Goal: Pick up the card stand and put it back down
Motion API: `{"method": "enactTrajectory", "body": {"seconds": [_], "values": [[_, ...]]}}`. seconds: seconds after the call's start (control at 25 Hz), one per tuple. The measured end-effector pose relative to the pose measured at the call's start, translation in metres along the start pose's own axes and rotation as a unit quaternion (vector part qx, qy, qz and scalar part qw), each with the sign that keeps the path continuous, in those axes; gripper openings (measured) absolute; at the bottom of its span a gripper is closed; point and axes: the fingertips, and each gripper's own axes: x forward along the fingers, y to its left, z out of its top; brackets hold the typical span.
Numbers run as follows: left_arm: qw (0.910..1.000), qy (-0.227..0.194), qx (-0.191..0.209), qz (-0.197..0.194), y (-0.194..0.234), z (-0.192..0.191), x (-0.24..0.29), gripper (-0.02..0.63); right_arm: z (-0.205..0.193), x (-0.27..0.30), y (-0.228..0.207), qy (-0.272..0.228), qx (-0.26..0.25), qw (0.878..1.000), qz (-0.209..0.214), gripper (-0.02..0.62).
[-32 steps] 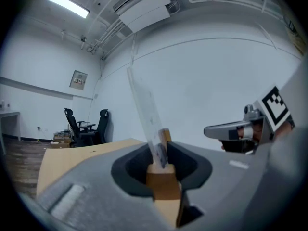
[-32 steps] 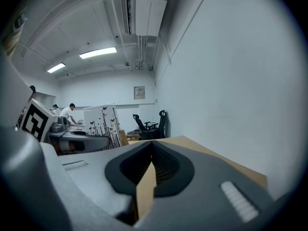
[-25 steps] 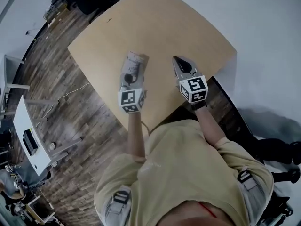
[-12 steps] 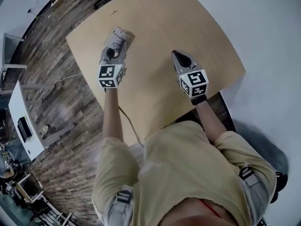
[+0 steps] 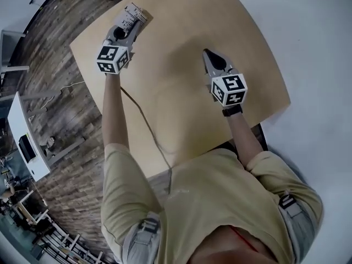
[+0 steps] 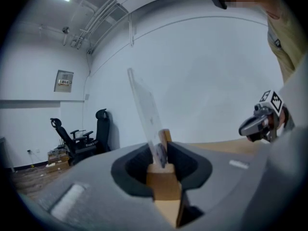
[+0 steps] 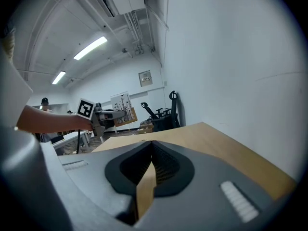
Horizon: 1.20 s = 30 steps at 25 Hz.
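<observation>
While left claw [image 6: 161, 150] clamps wood-based clear card stand [image 6: 146, 110] | right claw [image 7: 152, 147] closed, empty

Person, seen from overhead. Wore beige short-sleeved T-shirt [image 5: 214, 197], grey buckled shoulder straps [image 5: 144, 227], dark wristband [image 5: 232, 111]. Left gripper [image 5: 135, 16] and right gripper [image 5: 205, 53] were grey, each with a black-and-white marker cube [image 5: 228, 89]. Thin cable [image 5: 143, 120] ran from the left.

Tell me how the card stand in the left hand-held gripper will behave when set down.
Probably tippy: the card stand has a tall clear panel on a narrow wooden base. The panel stands straight, so likely stiff. Seemingly light: the left hand-held gripper pinches only its base.
</observation>
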Motion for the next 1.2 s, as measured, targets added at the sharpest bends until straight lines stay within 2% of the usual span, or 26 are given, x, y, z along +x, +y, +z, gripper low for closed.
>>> {"method": "enactTrajectory", "body": {"seconds": [0.2, 0.4, 0.6, 0.8, 1.08, 1.2], "values": [[0.9983, 0.005, 0.017, -0.055, 0.012, -0.019, 0.071, 0.091, -0.009, 0.04, -0.04, 0.001, 0.015, 1.0, -0.004, 0.003], [0.9968, 0.012, 0.017, -0.077, 0.031, -0.072, 0.115, 0.091, -0.037, 0.093, -0.046, 0.011, 0.031, 0.999, -0.004, 0.003], [0.9945, 0.035, 0.006, -0.098, 0.008, -0.107, 0.172, 0.091, -0.042, 0.103, -0.084, 0.017, 0.051, 0.999, -0.009, 0.003], [0.9857, 0.083, 0.027, -0.144, -0.02, -0.161, 0.191, 0.091, -0.065, 0.115, -0.084, 0.03, 0.063, 0.998, -0.005, 0.003], [0.9757, 0.104, 0.041, -0.188, -0.028, -0.187, 0.208, 0.091, -0.078, 0.132, -0.09, 0.049, 0.067, 0.997, -0.006, 0.003], [0.9704, 0.132, 0.06, -0.193, -0.029, -0.201, 0.21, 0.092, -0.084, 0.131, -0.094, 0.051, 0.068, 0.996, -0.01, 0.003]]}}
